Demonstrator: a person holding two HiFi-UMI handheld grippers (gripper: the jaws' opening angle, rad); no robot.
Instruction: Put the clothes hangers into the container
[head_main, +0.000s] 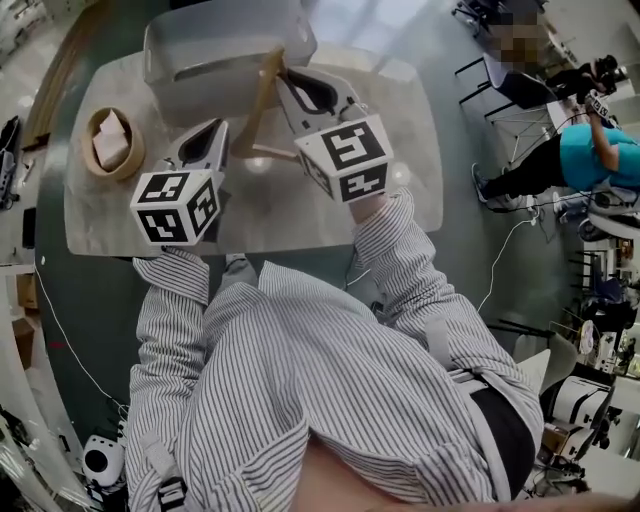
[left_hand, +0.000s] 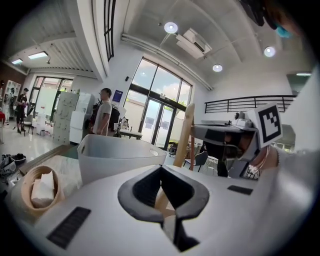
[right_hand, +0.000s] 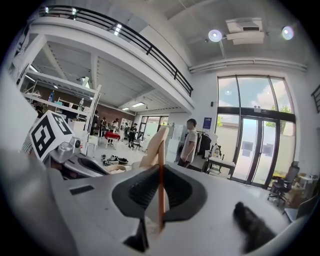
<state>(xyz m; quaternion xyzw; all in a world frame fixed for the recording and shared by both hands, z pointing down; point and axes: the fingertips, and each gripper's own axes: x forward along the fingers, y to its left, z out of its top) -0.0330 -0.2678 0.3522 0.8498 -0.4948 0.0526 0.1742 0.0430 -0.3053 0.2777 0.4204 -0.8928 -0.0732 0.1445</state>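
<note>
A wooden clothes hanger (head_main: 262, 95) is held up over the table between both grippers. My right gripper (head_main: 283, 75) is shut on its upper end, close to the near wall of the pale grey container (head_main: 200, 45). In the right gripper view the wood (right_hand: 156, 145) stands edge-on between the pads of that gripper (right_hand: 160, 167). My left gripper (head_main: 222, 128) is shut on the hanger's lower corner; in the left gripper view, wood shows between the jaws of that gripper (left_hand: 161, 172) and the hanger's arm (left_hand: 184, 135) rises to the right. The container (left_hand: 115, 155) stands just ahead.
A small round wooden bowl (head_main: 110, 140) holding white paper sits at the left of the pale table (head_main: 400, 180); the bowl (left_hand: 37, 190) also appears in the left gripper view. People stand farther off in the room, one to the right of the table (head_main: 580, 150).
</note>
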